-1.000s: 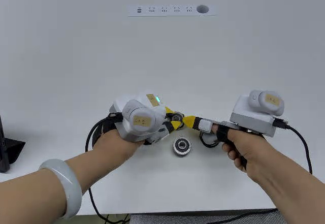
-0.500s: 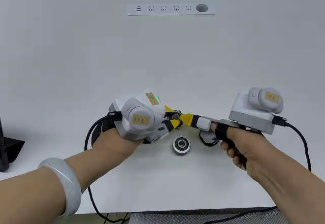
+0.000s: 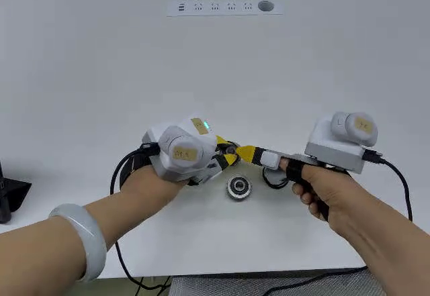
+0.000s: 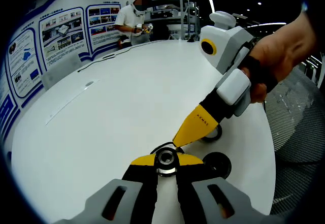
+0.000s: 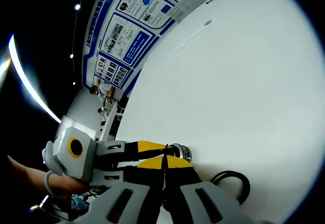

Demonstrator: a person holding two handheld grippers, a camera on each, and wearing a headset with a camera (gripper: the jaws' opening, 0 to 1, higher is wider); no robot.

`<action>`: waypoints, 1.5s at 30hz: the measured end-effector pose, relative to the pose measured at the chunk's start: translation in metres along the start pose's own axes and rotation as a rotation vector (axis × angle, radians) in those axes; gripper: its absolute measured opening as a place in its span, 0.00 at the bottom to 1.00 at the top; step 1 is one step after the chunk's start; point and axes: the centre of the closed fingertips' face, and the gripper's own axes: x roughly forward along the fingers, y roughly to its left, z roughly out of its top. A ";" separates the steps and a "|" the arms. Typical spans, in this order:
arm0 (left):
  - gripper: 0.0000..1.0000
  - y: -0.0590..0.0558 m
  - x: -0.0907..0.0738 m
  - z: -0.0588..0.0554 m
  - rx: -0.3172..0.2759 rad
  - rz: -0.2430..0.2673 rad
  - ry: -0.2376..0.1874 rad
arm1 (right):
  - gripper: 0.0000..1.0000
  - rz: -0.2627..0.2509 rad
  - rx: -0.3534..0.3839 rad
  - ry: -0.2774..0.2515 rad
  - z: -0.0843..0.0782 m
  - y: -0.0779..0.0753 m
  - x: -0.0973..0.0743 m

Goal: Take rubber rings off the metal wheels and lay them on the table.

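Note:
My left gripper (image 4: 166, 159) is shut on a small metal wheel (image 4: 166, 161), held just above the white table (image 3: 201, 74). My right gripper (image 5: 165, 160) meets it tip to tip, jaws pressed together on a thin black rubber ring (image 4: 161, 147) at the wheel's edge. In the head view the left gripper (image 3: 227, 154) and right gripper (image 3: 243, 154) touch at the table's front middle. A second metal wheel (image 3: 238, 187) lies flat just below them. One loose rubber ring (image 3: 274, 180) lies on the table, partly under the right gripper.
A white power strip (image 3: 224, 7) lies at the far side of the table. Black cables (image 3: 124, 175) trail from both grippers over the front edge. A dark object (image 3: 8, 199) sits at the left edge. People stand by wall posters (image 4: 101, 18) in the distance.
Both grippers stay joined at the held wheel, with almost no movement. The whole picture has shifted slightly with the head.

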 end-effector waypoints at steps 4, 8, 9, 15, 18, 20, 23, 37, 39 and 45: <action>0.14 0.000 0.000 0.000 0.007 -0.005 0.002 | 0.02 -0.015 0.007 -0.002 0.000 -0.004 0.001; 0.14 0.000 0.000 0.001 0.015 -0.005 0.001 | 0.02 -0.030 0.011 -0.006 0.000 -0.007 0.002; 0.14 0.000 0.000 0.001 0.018 -0.005 0.001 | 0.02 -0.032 0.013 -0.007 0.000 -0.007 0.002; 0.14 0.000 0.001 0.001 0.015 -0.004 0.001 | 0.02 -0.043 0.016 -0.008 0.000 -0.006 0.000; 0.14 0.000 0.001 0.002 0.015 -0.007 -0.001 | 0.02 -0.048 0.019 -0.008 -0.001 -0.006 -0.001; 0.15 0.001 0.001 0.003 0.017 -0.004 -0.009 | 0.02 -0.050 0.018 -0.007 -0.002 -0.006 -0.001; 0.16 0.000 0.000 0.005 0.021 -0.009 -0.014 | 0.02 -0.052 0.018 -0.004 -0.002 -0.007 -0.001; 0.24 -0.002 -0.006 0.013 0.032 0.001 -0.053 | 0.02 -0.044 0.014 0.001 -0.003 -0.001 0.000; 0.27 -0.001 -0.007 0.013 0.029 0.005 -0.054 | 0.02 -0.042 0.014 0.001 -0.003 -0.001 0.000; 0.32 0.002 -0.009 0.009 0.026 0.018 -0.044 | 0.02 -0.028 0.014 -0.003 -0.003 0.003 -0.001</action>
